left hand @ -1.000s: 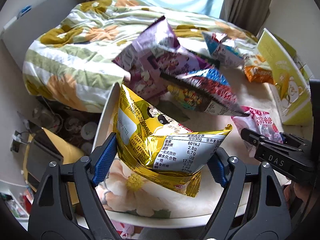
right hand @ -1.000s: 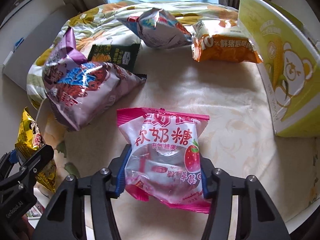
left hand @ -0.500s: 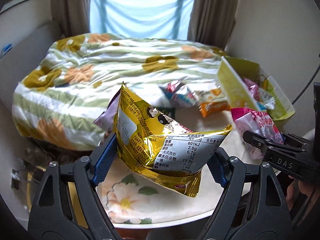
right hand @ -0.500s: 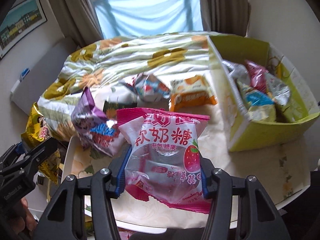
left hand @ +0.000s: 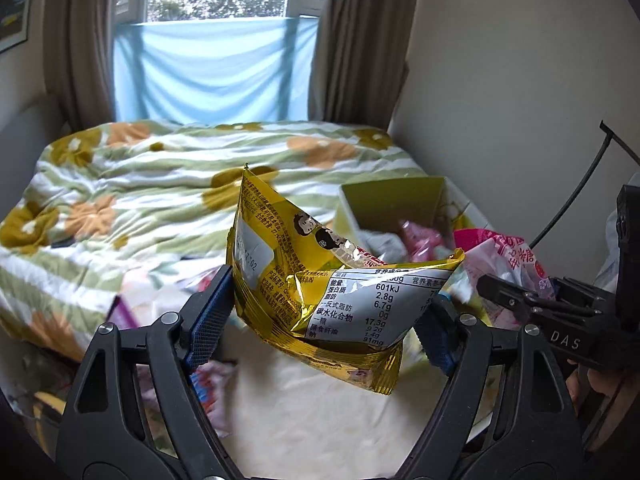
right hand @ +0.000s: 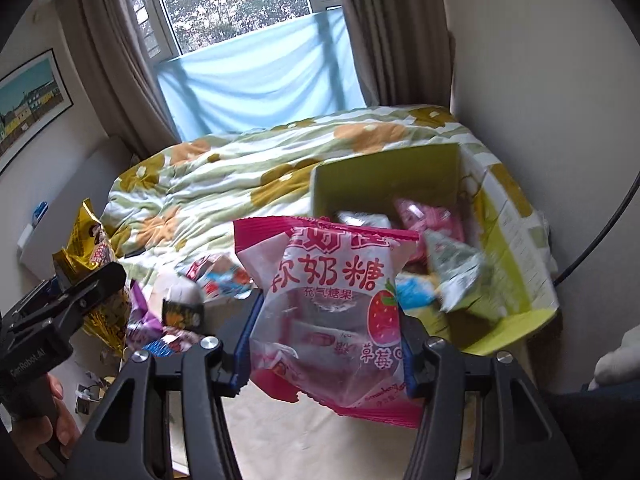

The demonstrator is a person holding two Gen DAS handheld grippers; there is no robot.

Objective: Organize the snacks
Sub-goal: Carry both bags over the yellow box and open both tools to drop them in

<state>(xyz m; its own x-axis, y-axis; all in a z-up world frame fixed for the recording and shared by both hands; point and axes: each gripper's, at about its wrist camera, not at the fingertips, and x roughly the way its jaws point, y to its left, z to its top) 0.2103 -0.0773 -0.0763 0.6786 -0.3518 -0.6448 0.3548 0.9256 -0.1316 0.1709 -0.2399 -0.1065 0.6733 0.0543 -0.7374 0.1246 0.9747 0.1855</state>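
My left gripper is shut on a gold snack bag and holds it high above the table. My right gripper is shut on a pink strawberry candy bag, also held up in the air. The yellow-green snack box stands open at the right on the table, with several packets inside; it also shows in the left wrist view. The gold bag and left gripper show at the left edge of the right wrist view. The pink bag shows at the right of the left wrist view.
Loose snack packets lie on the cream table at the left, among them a purple bag. A bed with a floral quilt lies behind the table. A wall is close on the right.
Both grippers have risen and tilted up with their bags still gripped. The table and loose packets have dropped lower in view; the box's open inside now shows.
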